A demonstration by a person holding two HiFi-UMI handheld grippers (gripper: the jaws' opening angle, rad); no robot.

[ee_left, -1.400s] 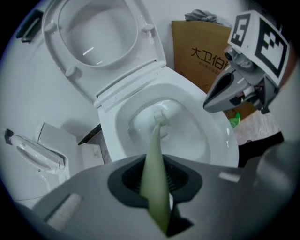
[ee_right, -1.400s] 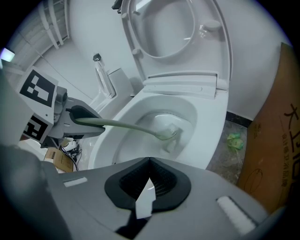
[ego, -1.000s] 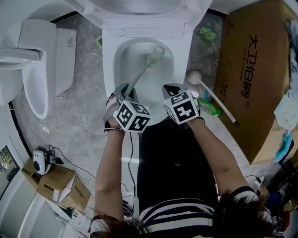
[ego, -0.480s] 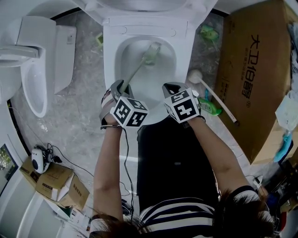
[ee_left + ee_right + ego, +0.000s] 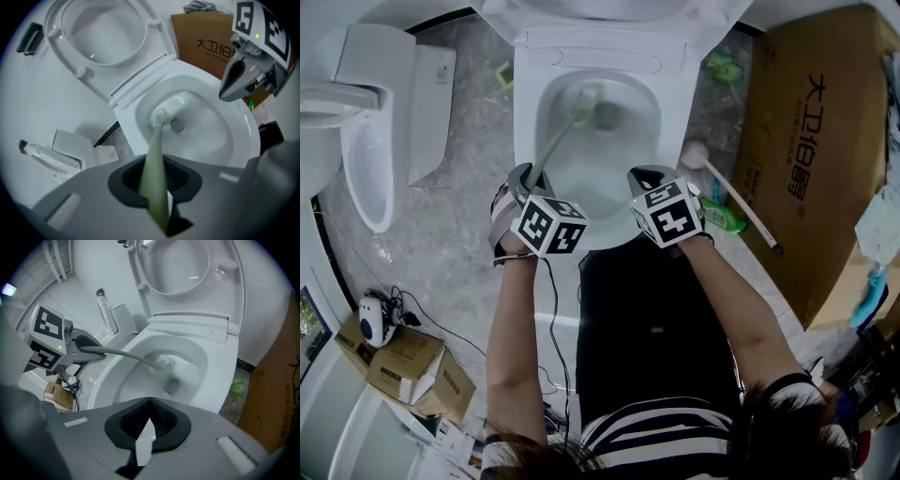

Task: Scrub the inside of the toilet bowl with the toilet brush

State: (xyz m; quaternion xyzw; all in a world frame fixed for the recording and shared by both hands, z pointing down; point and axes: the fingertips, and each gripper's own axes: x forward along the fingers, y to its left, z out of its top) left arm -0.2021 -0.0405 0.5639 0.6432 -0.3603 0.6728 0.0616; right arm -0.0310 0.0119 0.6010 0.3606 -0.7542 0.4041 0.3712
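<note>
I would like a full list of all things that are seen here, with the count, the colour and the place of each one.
toilet: one, white, top centre.
brush: one, pale green, head inside the bowl.
second toilet: one, white, left.
big box: one, brown, right.
small boxes: two, brown, floor at lower left.
second brush: one, white head, floor right of toilet.
bottle: one, green, floor beside second brush.
left gripper: one, grey, jaws shut on brush handle.
right gripper: one, grey, jaws together, empty, at the bowl's near rim.
</note>
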